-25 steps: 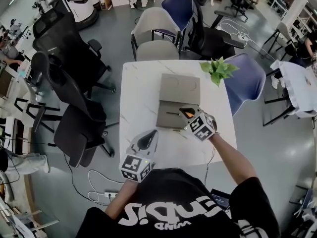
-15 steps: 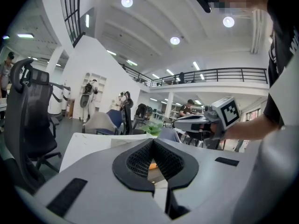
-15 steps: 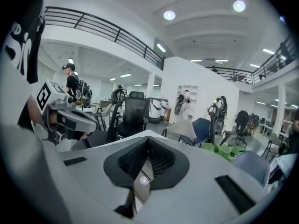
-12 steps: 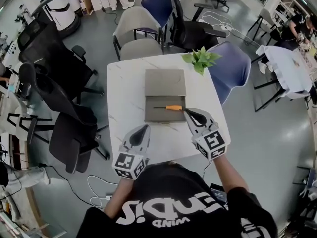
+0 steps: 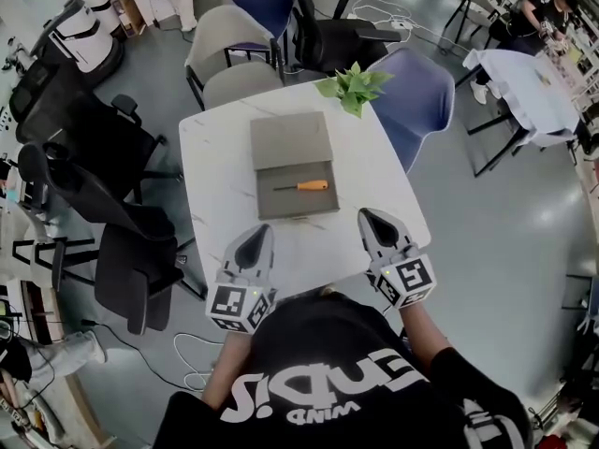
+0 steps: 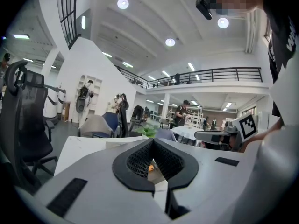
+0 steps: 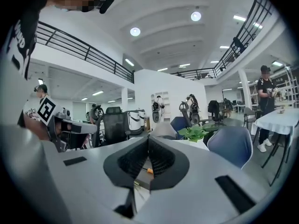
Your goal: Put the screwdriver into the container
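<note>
large open office with a grey floor, a railed mezzanine and round ceiling lights. at the middle, a white marble table (image 5: 211,171), ringed by chairs from 9 round to 2 o'clock. at the table's 1 o'clock corner, a green plant (image 5: 352,86).

on the middle of the table, a grey container (image 5: 281,206), its lid (image 5: 290,138) laid open flat toward 12 o'clock. inside the tray, lying flat and crosswise, the screwdriver (image 5: 301,186): orange handle toward 3 o'clock, thin shaft toward 9 o'clock, touched by neither tool.

near the table's 7 o'clock edge, the left gripper (image 5: 257,231), pointing to 12 o'clock, jaws pressed together at the tips, nothing held between them. near the 5 o'clock edge, the right gripper (image 5: 367,216), pointing the same way, likewise closed and empty. both just short of the container's near side, not touching it.

in each gripper view, a speck of the orange handle glimpsed through the hollow below the closed tips.
</note>
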Demonstrator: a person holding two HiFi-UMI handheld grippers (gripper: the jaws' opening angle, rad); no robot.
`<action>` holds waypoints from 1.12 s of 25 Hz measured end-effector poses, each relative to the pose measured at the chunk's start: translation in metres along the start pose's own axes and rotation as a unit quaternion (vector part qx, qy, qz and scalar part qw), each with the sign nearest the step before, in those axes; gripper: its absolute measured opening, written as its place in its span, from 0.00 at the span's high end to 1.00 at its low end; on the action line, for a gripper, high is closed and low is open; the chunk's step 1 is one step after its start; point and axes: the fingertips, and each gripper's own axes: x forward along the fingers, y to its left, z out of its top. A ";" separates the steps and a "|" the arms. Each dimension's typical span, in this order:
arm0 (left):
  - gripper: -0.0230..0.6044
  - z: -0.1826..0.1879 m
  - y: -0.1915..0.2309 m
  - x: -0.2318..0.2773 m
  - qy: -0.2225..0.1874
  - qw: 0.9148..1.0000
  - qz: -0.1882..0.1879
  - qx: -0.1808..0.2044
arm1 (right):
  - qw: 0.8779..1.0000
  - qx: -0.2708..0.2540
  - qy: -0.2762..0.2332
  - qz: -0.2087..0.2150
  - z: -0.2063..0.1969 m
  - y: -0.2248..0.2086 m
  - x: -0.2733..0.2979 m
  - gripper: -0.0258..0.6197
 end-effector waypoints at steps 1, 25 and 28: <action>0.94 0.000 -0.001 0.000 0.000 1.000 -0.001 0.001 | 1.000 0.000 0.000 -0.007 -0.004 0.000 -0.004 0.94; 0.94 -0.008 -0.006 -0.008 0.004 1.000 0.013 0.017 | 1.000 -0.005 0.006 -0.018 -0.019 0.015 -0.019 0.94; 0.94 -0.009 -0.008 -0.010 0.006 1.000 0.013 0.015 | 1.000 -0.003 0.010 -0.017 -0.021 0.015 -0.021 0.94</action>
